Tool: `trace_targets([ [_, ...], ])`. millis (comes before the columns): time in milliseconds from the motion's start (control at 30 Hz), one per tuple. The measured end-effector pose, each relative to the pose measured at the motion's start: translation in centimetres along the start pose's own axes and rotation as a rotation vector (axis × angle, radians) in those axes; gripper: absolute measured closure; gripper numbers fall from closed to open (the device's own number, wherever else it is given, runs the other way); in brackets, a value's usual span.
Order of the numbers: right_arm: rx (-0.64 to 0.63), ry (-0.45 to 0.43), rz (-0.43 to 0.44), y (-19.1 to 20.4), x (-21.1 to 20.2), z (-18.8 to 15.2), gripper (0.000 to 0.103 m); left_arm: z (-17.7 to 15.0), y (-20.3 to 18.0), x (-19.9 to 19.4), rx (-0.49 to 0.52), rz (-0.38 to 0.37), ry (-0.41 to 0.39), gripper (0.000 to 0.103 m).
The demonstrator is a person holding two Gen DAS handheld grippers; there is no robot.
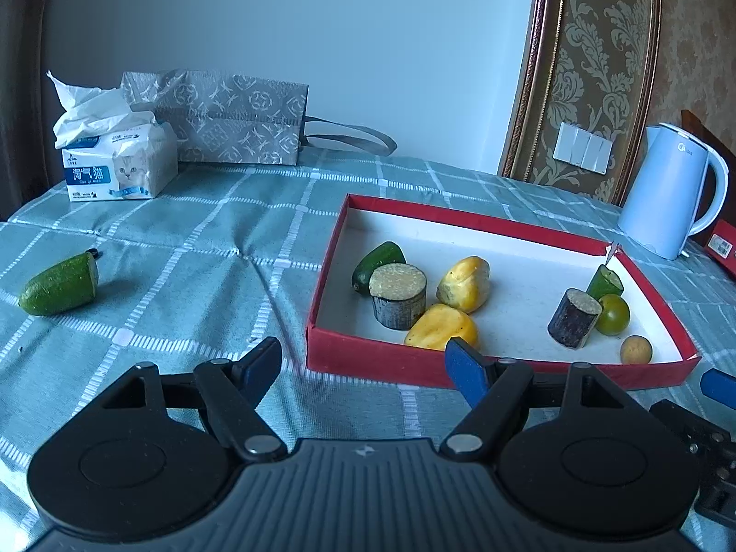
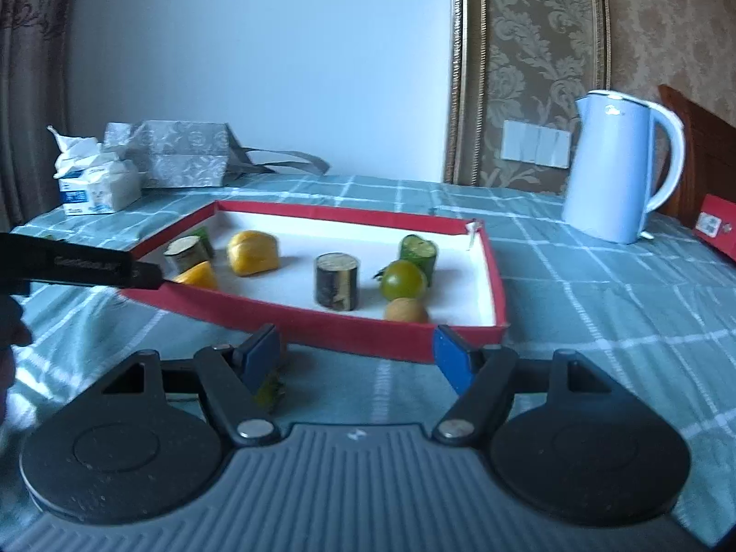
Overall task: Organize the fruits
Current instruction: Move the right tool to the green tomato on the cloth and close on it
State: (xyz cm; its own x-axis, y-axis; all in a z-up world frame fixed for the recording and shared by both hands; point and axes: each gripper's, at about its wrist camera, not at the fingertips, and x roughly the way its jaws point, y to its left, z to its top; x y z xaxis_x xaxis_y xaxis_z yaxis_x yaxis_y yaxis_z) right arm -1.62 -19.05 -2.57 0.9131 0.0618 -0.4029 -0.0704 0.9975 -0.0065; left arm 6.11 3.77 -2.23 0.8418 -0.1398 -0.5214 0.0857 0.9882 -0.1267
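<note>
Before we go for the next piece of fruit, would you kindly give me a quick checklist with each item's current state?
1. Left gripper open and empty: ok.
2. Right gripper open: ok.
3. All fruit inside the red tray: not ok; a green cucumber piece lies on the tablecloth left of it.
4. Path to that piece unobstructed: ok.
5. Free floor space in the tray: ok.
6. Yellow-green item under the right gripper's left finger: cannot tell what it is.
</note>
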Motion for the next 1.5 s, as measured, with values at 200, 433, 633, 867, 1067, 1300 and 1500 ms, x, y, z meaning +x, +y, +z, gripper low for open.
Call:
trace_targets([
  [200, -0.003, 0.031, 0.085, 0.8, 0.1, -0.1, 0.031, -0.1, -0.3, -0.1, 0.019, 0.017, -0.009, 0.023],
  [433, -0.012, 0.105, 0.137, 2.1, 1.4, -0.2, 0.027, 0.0, -0.2, 0.0, 0.018, 0.016, -0.007, 0.022],
  [633, -0.044, 0.145, 0.136, 3.2, 2.4, -0.5, 0.03, -0.1, -0.3, 0.0, 0.024, 0.012, -0.003, 0.022],
  [867, -0.01, 0.18, 0.163, 2.9, 3.0, -0.5, 0.047, -0.2, -0.3, 0.0, 0.024, 0.013, -0.004, 0.022],
  [1067, -0.011, 0.177, 0.167, 2.9, 2.9, -0.5, 0.052, -0.1, -0.3, 0.0, 0.024, 0.015, -0.003, 0.02],
  [1300, -0.019, 0.178, 0.168, 3.0, 2.8, -0.6, 0.052, -0.1, -0.3, 0.0, 0.023, 0.015, -0.002, 0.02],
  [1500, -0.023, 0.173, 0.175, 3.1, 2.6, -0.7, 0.067, -0.1, -0.3, 0.0, 0.024, 0.013, 0.001, 0.02],
])
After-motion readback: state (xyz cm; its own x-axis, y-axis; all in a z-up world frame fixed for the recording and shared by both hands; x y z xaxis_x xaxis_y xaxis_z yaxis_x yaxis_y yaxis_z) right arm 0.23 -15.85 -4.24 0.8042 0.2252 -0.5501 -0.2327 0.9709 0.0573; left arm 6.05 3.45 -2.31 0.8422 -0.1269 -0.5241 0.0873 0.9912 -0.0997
